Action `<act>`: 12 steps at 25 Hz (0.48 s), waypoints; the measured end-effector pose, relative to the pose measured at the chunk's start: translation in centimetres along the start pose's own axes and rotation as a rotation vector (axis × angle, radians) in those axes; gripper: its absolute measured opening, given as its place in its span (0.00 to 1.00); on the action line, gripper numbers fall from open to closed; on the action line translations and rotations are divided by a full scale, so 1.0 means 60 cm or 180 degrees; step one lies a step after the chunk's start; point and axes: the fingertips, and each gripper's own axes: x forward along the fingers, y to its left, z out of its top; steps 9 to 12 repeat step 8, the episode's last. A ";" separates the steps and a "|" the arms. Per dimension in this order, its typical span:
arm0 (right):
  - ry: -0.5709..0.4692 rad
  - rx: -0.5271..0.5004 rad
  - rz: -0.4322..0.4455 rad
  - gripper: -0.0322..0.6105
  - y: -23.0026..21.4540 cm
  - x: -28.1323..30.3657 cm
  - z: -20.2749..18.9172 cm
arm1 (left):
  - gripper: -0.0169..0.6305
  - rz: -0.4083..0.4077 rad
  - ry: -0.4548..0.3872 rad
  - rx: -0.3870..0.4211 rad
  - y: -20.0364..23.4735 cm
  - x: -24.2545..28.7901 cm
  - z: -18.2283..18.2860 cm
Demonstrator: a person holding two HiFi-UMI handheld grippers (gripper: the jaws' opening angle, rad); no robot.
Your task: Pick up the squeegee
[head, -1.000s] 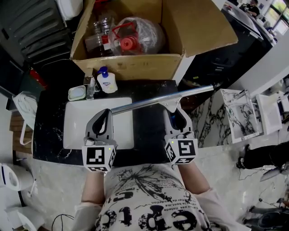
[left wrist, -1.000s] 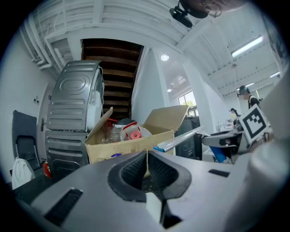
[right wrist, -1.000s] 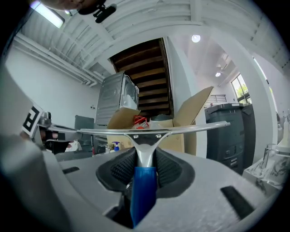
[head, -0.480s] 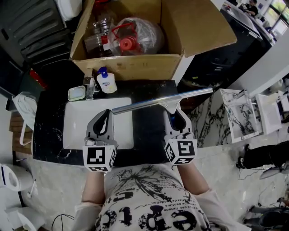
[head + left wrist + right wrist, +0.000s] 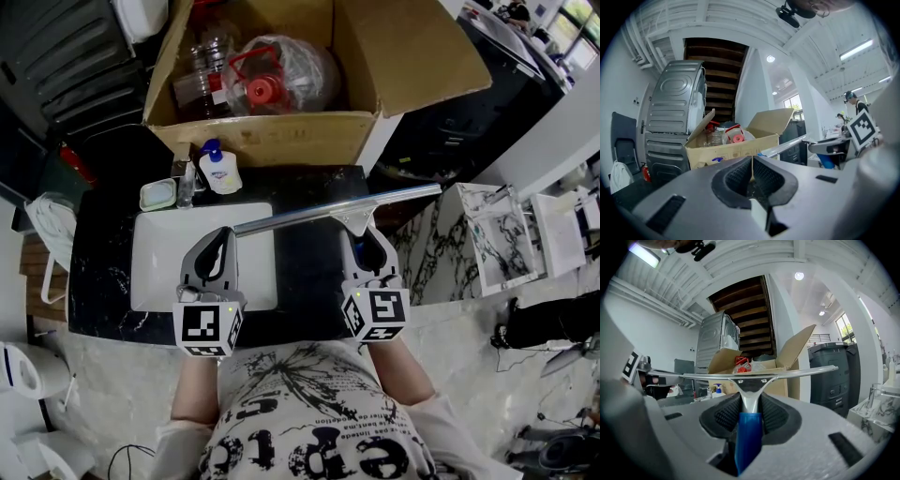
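**A:** Gripping the squeegee (image 5: 751, 378) by its neck, is that what the right gripper (image 5: 365, 238) is doing?

**B:** Yes. Its jaws are pressing on both sides of the metal neck and standing partway apart around it. The blue handle (image 5: 747, 439) is running back between them toward the camera.

**A:** And where is the squeegee sitting?

**B:** It is being held up over the black counter (image 5: 314, 277), straight out in front of the right gripper. The long blade bar is lying crosswise. Its left end is reaching over the white sink (image 5: 155, 272), close to the tip of the left gripper (image 5: 219, 236). Its right end is poking out past the counter's right edge.

**A:** Is the left gripper helping?

**B:** No. Its jaws are lying closed against each other with nothing between them. It is hovering over the right part of the sink, pointing the same way as the other gripper and not touching the bar.

**A:** What is standing behind them?

**B:** An open cardboard box (image 5: 272, 139) is sitting just past the far edge of the counter, with a clear bottle with a red cap (image 5: 267, 89) lying inside. A soap bottle with a blue pump (image 5: 222, 172) is standing by the sink's far rim.
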 end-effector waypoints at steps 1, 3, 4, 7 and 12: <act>0.0006 0.0006 -0.0006 0.23 0.000 0.000 -0.001 | 0.05 0.0001 0.0002 0.0002 0.000 0.001 0.000; 0.0019 0.0021 -0.0018 0.23 -0.001 0.000 -0.002 | 0.05 0.0006 0.0009 0.0008 0.000 0.002 0.000; 0.0025 0.0029 -0.0023 0.23 -0.001 0.000 -0.003 | 0.05 0.0011 0.0012 0.0010 0.001 0.003 0.000; 0.0030 0.0037 -0.0043 0.23 -0.002 0.001 -0.003 | 0.05 0.0022 0.0016 0.0012 0.001 0.005 -0.001; 0.0030 0.0038 -0.0050 0.23 -0.003 0.001 -0.003 | 0.05 0.0025 0.0017 0.0011 0.000 0.006 -0.001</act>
